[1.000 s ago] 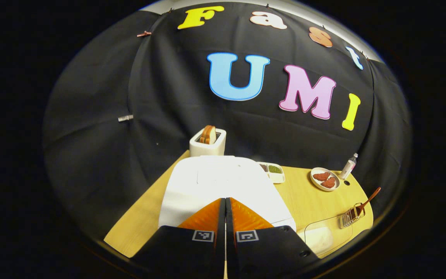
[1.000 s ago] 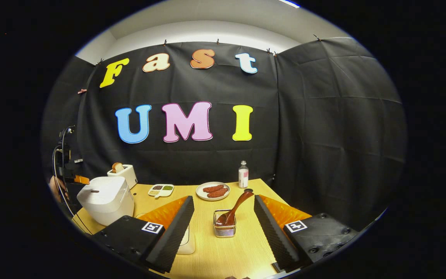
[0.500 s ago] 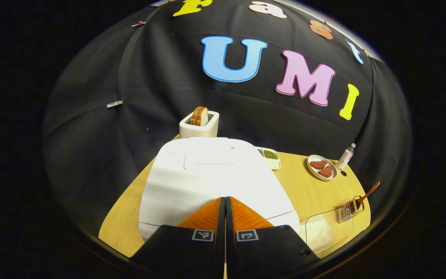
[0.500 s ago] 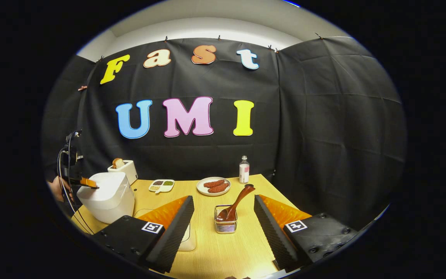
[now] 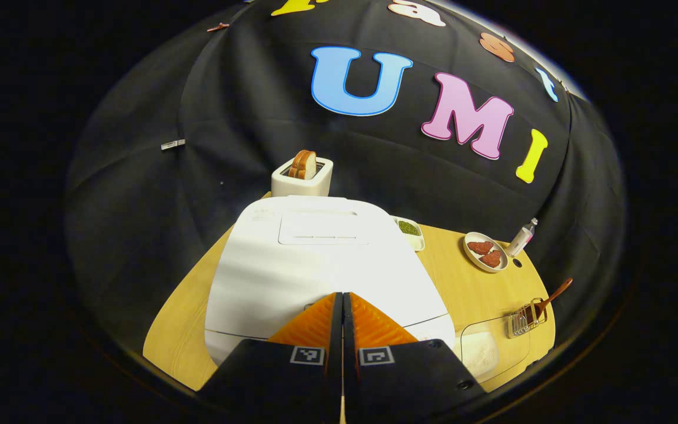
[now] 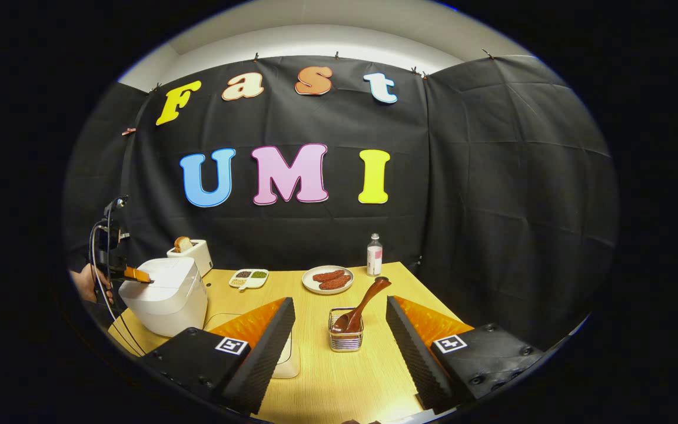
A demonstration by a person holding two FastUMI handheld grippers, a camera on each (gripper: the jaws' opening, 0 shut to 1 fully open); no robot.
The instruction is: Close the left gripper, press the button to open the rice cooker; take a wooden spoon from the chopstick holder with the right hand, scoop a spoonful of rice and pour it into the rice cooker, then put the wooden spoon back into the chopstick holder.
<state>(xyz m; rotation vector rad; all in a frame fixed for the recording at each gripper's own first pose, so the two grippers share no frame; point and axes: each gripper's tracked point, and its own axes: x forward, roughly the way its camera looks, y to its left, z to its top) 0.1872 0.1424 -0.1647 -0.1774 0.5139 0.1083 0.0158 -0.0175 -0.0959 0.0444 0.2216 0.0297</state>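
Observation:
The white rice cooker (image 5: 315, 259) sits lid down at the table's left; it is also the white rice cooker (image 6: 165, 294) in the right gripper view. My left gripper (image 5: 342, 297) is shut, its tips resting at the front edge of the lid; farther off it appears as the left gripper (image 6: 138, 275) held by a hand (image 6: 83, 282). A wooden spoon (image 6: 362, 303) leans in the wire chopstick holder (image 6: 346, 338), which stands between the fingers of my open right gripper (image 6: 341, 306). A clear container of rice (image 5: 483, 353) lies near the front edge.
A toaster with bread (image 5: 303, 175) stands behind the cooker. A divided dish of grains (image 6: 248, 278), a plate of sausages (image 6: 328, 279) and a small bottle (image 6: 374, 255) line the back of the wooden table (image 6: 339, 383). Black cloth walls close in the booth.
My left gripper has moved forward and down onto the cooker's lid front, staying shut. The right gripper has tilted slightly, with the chopstick holder sitting a bit lower between its fingers.

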